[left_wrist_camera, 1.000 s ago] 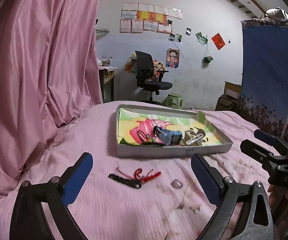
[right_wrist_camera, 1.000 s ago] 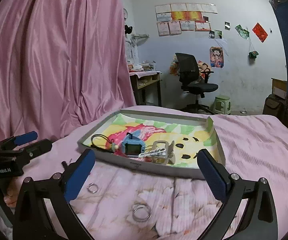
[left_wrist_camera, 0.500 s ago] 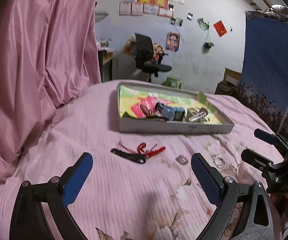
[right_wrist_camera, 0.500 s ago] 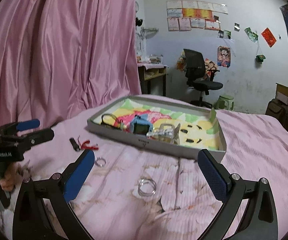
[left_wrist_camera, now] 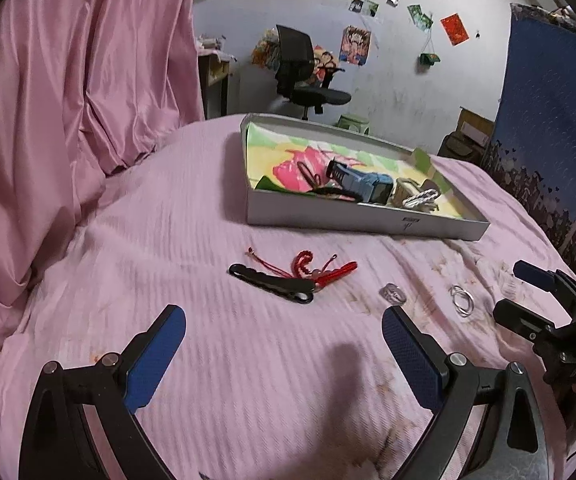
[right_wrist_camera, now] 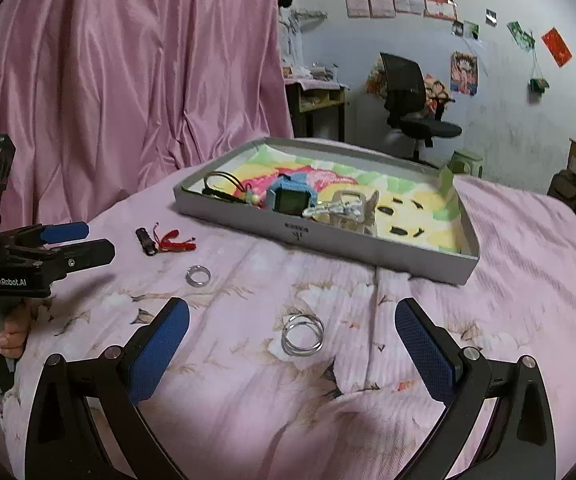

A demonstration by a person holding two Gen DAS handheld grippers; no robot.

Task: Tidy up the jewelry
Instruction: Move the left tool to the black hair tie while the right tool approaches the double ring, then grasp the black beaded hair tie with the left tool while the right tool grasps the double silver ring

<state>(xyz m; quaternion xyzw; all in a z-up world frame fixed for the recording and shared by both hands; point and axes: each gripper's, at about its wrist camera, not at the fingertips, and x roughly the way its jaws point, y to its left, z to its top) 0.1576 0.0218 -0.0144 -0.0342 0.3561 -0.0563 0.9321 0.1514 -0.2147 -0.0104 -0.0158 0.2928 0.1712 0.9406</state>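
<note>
A grey shallow box [left_wrist_camera: 364, 222] [right_wrist_camera: 320, 236] with a colourful lining sits on the pink bed and holds a blue watch [left_wrist_camera: 362, 184] [right_wrist_camera: 286, 200], a silver chain [right_wrist_camera: 336, 208] and a black cord. In front of it on the sheet lie a black strap with red cord [left_wrist_camera: 288, 278] [right_wrist_camera: 160, 240], a clear ring [left_wrist_camera: 394, 293] [right_wrist_camera: 198, 275] and a pair of silver rings [left_wrist_camera: 462, 300] [right_wrist_camera: 302, 334]. My left gripper [left_wrist_camera: 284, 354] is open and empty, short of the strap. My right gripper [right_wrist_camera: 292, 348] is open and empty, with the silver rings between its fingers.
Pink satin curtain [left_wrist_camera: 68, 80] hangs along the left side of the bed. A blue patterned hanging [left_wrist_camera: 548, 100] stands at the right. An office chair [left_wrist_camera: 304, 72], a desk and a green stool stand beyond the bed by the poster wall.
Both grippers have tilted down and moved nearer the loose items. The silver rings have come between the right gripper's fingers. Both stay open.
</note>
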